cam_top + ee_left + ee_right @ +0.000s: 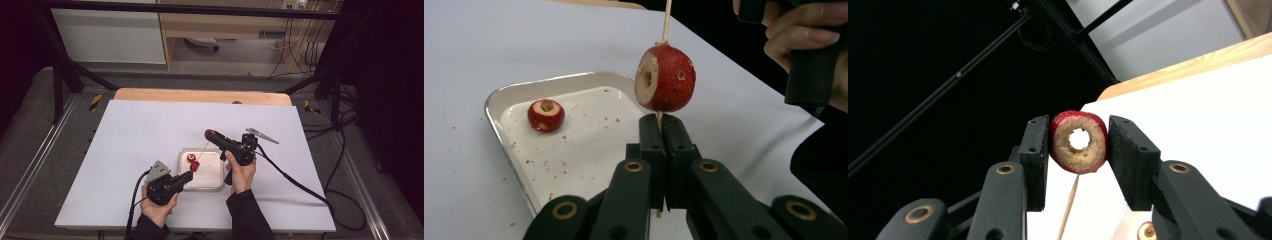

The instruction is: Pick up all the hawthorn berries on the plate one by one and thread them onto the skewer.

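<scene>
Above a white tray point(499, 102), the left gripper point(663, 131) pinches a wooden skewer point(666, 20) through one red fruit point(666, 77); the right gripper point(1078, 150) clamps another cored fruit point(1079, 142) at the skewer's top.

— Skewer point(666, 20): pale wood, thin, matt, dry-looking. Threaded fruit point(666, 77): red skin, finely speckled, faintly shiny; cut face pale and rough.

— Tray point(499, 97): metal rim, polished and bright; floor at 9 o'clock of the skewered fruit white, smooth, dusted with red crumbs. Loose fruit point(545, 115) there: same red skin, tan cored top.

— Left gripper point(663, 145): black plastic, matt, with brass-coloured rings at the pivots. Right gripper point(1079, 145): likewise matt black plastic, flat pads. Fruit ring point(1078, 142) between them: glossy red peel, crumbly beige flesh.

— Table cover point(145, 130): white, smooth, matt. At 12 o'clock, bare wooden edge point(200, 96), light and satin. Sleeve point(247, 212): dark cloth.
</scene>
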The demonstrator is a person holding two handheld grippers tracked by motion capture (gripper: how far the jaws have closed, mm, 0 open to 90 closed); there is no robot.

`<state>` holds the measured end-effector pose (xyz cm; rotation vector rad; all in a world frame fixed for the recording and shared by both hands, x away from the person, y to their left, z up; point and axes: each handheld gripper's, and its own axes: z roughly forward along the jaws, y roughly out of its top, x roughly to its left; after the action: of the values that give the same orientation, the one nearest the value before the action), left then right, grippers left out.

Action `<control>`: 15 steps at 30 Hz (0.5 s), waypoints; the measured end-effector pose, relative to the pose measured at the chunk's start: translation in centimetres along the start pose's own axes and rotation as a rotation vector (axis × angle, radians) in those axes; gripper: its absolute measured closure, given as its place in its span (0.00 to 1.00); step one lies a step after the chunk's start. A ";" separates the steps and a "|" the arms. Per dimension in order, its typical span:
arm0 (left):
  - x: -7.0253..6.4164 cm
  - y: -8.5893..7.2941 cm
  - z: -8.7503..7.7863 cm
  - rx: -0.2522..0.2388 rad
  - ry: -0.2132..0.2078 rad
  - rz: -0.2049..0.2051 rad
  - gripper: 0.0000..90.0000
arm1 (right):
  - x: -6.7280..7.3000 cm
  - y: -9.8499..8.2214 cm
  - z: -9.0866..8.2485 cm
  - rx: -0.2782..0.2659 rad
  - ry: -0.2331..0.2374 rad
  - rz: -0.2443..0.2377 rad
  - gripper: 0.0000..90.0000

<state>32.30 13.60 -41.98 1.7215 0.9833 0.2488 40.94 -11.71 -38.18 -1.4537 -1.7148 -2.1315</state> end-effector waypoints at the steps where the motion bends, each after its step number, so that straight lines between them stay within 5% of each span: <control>1: -0.1 -0.1 0.1 0.002 -0.004 0.000 0.98 | 0.0 0.0 0.0 -0.004 -0.002 0.006 0.69; 9: -0.6 -0.1 0.1 -0.034 -0.034 -0.016 0.99 | 0.3 0.2 0.0 -0.096 0.047 0.114 0.69; 15: -1.0 0.0 0.3 -0.050 -0.042 -0.010 0.99 | 0.4 0.3 -0.1 -0.107 0.060 0.134 0.69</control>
<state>31.88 12.68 -41.83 1.6698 0.9466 0.2280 40.82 -11.69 -37.74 -1.4678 -1.4610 -2.2022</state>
